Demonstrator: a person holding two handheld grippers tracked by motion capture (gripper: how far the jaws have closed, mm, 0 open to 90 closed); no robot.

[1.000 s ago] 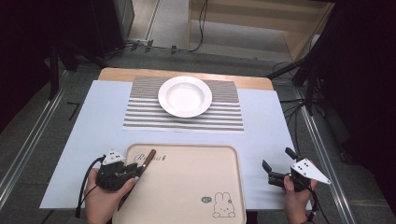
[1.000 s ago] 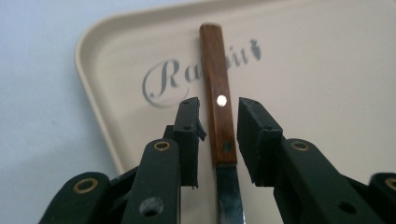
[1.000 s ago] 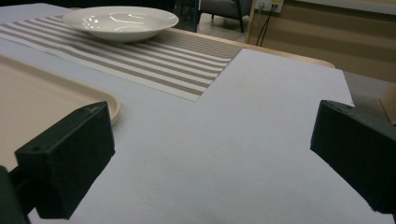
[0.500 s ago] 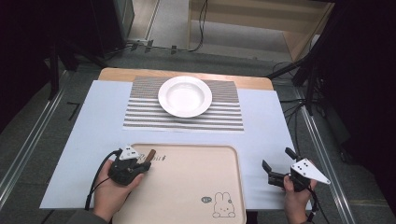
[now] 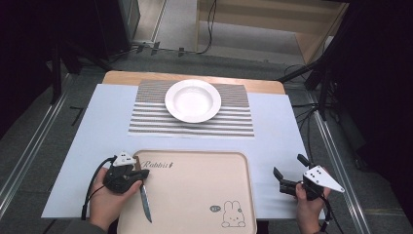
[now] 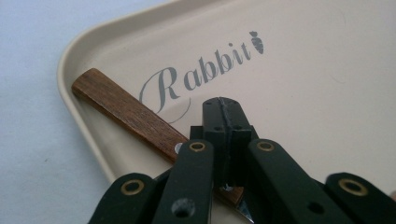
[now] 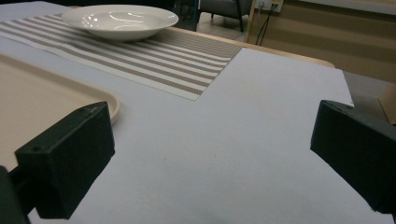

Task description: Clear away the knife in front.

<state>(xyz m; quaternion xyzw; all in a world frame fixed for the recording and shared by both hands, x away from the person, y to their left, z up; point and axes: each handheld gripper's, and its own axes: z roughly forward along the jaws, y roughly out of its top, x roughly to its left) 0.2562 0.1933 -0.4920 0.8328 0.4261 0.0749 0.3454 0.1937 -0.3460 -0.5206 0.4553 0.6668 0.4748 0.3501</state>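
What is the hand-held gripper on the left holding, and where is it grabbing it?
The left hand-held gripper is shut on the knife, gripping its wooden handle near the blade end, over the tray.

"Rabbit" on the beige tray [image 6: 327, 102]

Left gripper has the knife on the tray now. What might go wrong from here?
1. The left gripper is shut on the knife near where the wooden handle meets the blade, so the long blade may swing or slip on lifting.
2. The handle lies against the tray rim; dragging it could catch there.
3. The right gripper is open off the tray, so nothing steadies it.
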